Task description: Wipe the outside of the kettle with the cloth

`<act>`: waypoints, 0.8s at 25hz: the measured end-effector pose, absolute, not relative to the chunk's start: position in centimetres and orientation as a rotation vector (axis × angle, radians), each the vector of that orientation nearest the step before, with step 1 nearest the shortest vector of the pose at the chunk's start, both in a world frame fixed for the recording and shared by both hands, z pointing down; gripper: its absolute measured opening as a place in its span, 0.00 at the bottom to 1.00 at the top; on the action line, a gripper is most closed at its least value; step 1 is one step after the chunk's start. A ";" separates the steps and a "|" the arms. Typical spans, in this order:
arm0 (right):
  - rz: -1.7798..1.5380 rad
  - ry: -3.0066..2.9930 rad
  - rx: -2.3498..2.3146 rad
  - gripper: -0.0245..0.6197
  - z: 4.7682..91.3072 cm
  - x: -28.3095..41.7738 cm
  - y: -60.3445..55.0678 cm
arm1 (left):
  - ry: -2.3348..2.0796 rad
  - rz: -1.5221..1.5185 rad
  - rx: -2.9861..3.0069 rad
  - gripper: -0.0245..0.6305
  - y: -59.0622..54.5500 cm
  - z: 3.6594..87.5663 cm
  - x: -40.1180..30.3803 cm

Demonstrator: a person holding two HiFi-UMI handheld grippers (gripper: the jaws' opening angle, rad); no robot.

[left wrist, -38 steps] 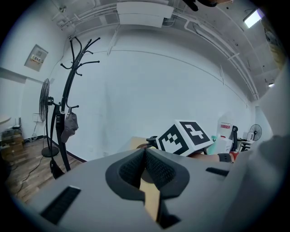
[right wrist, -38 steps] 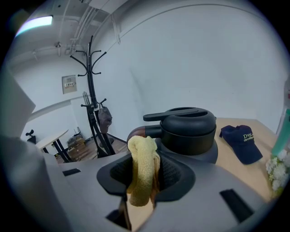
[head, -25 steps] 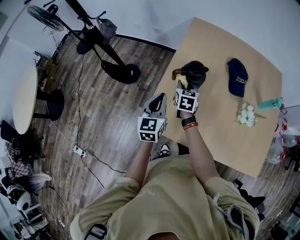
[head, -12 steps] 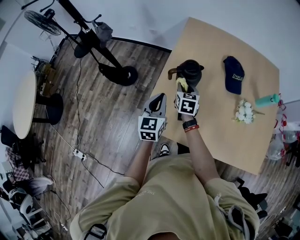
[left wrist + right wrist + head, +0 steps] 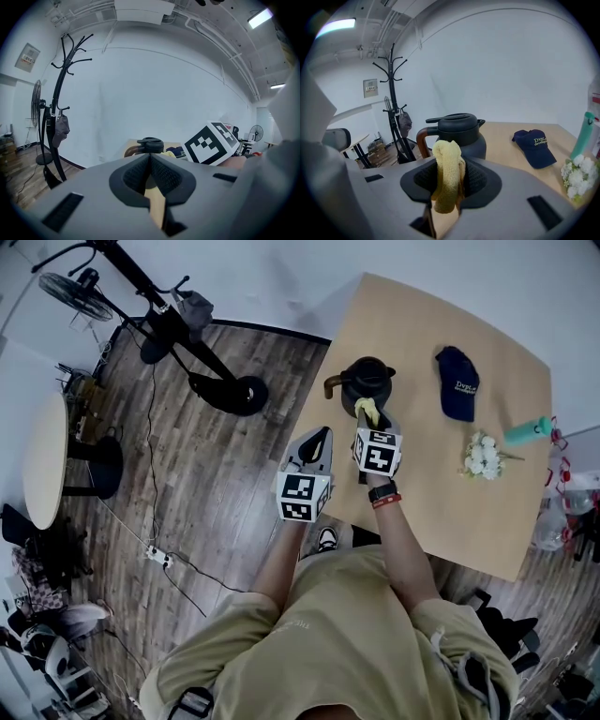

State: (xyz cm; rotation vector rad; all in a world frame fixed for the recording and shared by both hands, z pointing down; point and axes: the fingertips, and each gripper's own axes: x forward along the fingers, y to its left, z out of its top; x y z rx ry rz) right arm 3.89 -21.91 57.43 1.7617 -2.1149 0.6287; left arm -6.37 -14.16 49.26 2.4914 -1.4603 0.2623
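we are holding the right tool clamped on the yellow cloth, which is sticking up in a bunched fold between its jaws. the black kettle is standing upright on the tabletop at 12 o'clock from that tool, lid on, its brown handle pointing to 9 o'clock in the head view. the cloth is sitting right at the kettle's near side, and we cannot tell whether it is touching. our left tool is hanging at 9 o'clock from the right one, near the tabletop's edge, its jaws pressed together with nothing between them. a dark blue cap is lying at 3 o'clock from the kettle, well apart. white flowers are lying at 5 o'clock from the cap, and a teal bottle is lying near them at 2 o'clock. a coat stand is standing on the wood floor at 9 o'clock from the kettle.
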 end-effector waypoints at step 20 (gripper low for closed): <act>0.624 -2.061 1.899 0.24 57.3 10.6 -24.2 | -1.415 0.304 2.496 0.07 -15.5 50.5 -2.9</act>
